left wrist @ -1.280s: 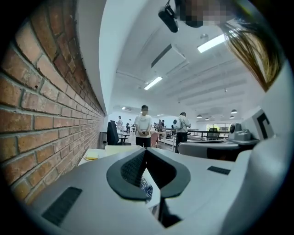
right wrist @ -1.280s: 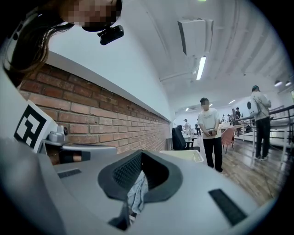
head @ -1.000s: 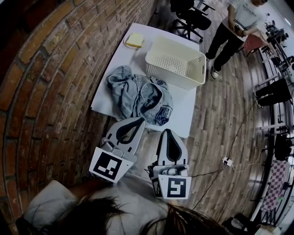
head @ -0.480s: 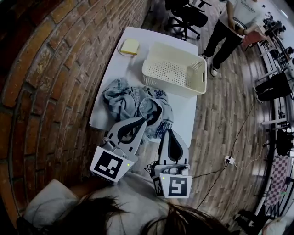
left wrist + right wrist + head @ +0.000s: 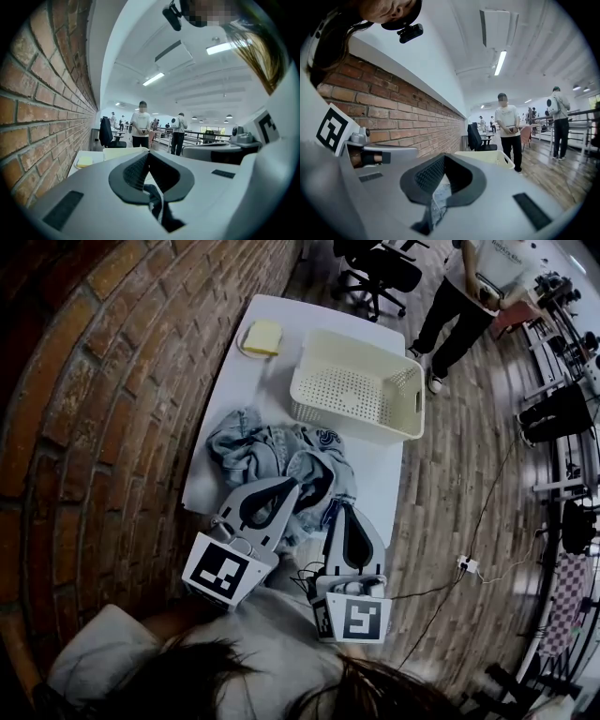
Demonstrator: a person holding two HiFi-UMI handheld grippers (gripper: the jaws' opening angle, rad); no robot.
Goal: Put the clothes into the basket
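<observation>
A pile of blue denim-like clothes (image 5: 277,456) lies on the white table (image 5: 239,385), on its near half. Behind the pile stands the cream perforated basket (image 5: 352,423), with nothing visible inside; it also shows as the basket (image 5: 123,153) and the basket (image 5: 487,157) beyond each gripper's jaws. My left gripper (image 5: 296,485) is shut, its tip over the near edge of the pile. My right gripper (image 5: 342,506) is shut too, at the pile's near right corner. Nothing is held: in the left gripper (image 5: 148,153) and right gripper (image 5: 444,157) views the tips meet, with cloth showing only below them.
A yellow pad (image 5: 263,336) lies at the table's far left corner. A brick wall (image 5: 103,399) runs along the left. A person (image 5: 469,292) and an office chair (image 5: 384,268) stand beyond the table. A power strip (image 5: 463,567) and cable lie on the floor at the right.
Both grippers have moved forward toward the table, from short of its near edge to the near edge of the clothes pile. Their jaws stayed shut.
</observation>
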